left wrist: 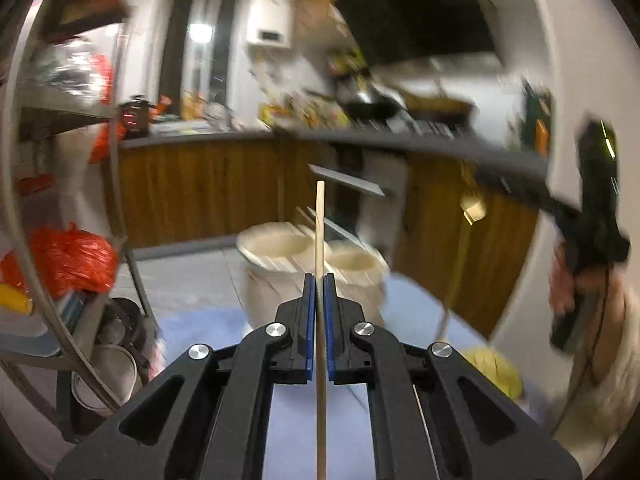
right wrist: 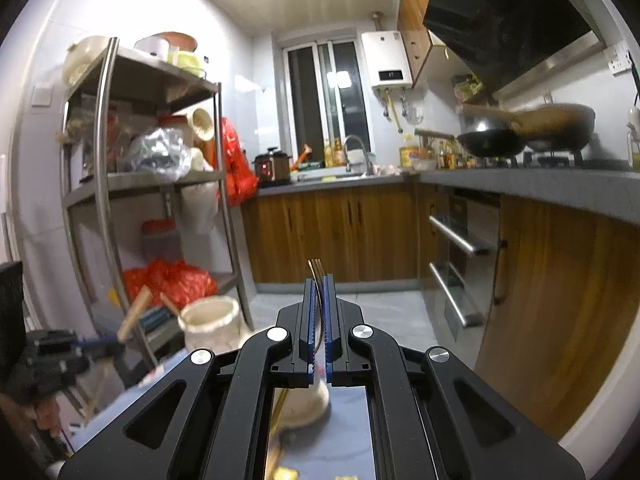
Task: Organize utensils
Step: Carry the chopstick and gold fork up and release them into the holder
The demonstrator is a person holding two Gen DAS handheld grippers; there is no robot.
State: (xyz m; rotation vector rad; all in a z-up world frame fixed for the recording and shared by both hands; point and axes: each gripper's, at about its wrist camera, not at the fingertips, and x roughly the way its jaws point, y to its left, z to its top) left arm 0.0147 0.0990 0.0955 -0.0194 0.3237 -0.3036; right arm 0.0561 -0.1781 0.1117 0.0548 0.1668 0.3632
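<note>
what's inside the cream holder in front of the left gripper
From the left wrist view the cream holder shows two round compartments, both pale and seemingly empty near the rim. Blur and the held chopstick hide their bottoms.

Two cream holders stand on blue-covered table.

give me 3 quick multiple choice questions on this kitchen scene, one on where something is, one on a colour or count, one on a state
1. Where is the cream holder?
A. ahead of the left claw
B. on the stove
C. on the top shelf

2. What colour are the claw pads?
A. red
B. blue
C. white

3. What is the right claw doing?
A. standing open, empty
B. shut on the gold fork
C. shut on a cup

Answers:
1 A, it sits just beyond the left claw and its wooden chopstick.
2 B, blue strips line both fingers.
3 B, the gold fork tines poke out between the closed pads.
</note>
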